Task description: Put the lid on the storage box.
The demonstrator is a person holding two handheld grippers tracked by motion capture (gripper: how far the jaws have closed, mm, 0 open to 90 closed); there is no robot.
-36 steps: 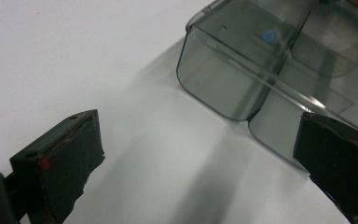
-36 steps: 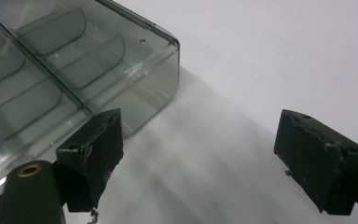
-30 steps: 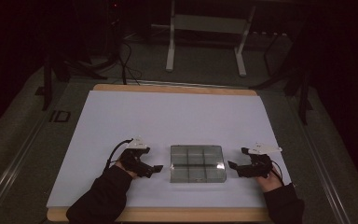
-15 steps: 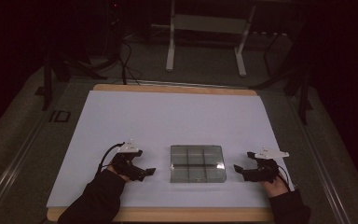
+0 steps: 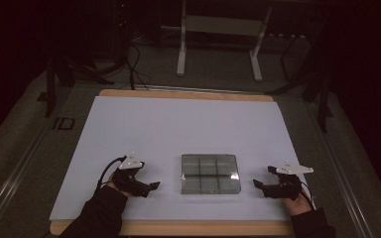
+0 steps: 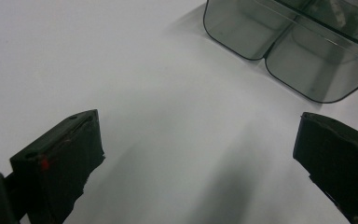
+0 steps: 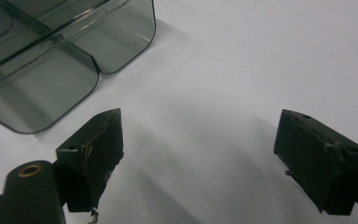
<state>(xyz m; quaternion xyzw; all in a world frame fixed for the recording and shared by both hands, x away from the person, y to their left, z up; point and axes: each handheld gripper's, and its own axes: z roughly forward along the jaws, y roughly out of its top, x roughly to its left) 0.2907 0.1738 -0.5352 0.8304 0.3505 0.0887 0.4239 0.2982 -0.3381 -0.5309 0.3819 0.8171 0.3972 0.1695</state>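
Observation:
A clear, smoky plastic box with several compartments lies near the front middle of the white table top. My left gripper rests left of it, jaws wide apart with nothing between them. In the left gripper view the box lies ahead at the upper right of the open gripper. My right gripper rests right of the box, also open and holding nothing. The right gripper view has the box at the upper left, beyond the open gripper.
The white sheet covers a wooden table whose edge runs along the front. A metal stand and cables stand on the dark floor behind the table.
Both grippers have drawn back sideways from the box, the left one to the left and the right one to the right. The box has stayed where it was.

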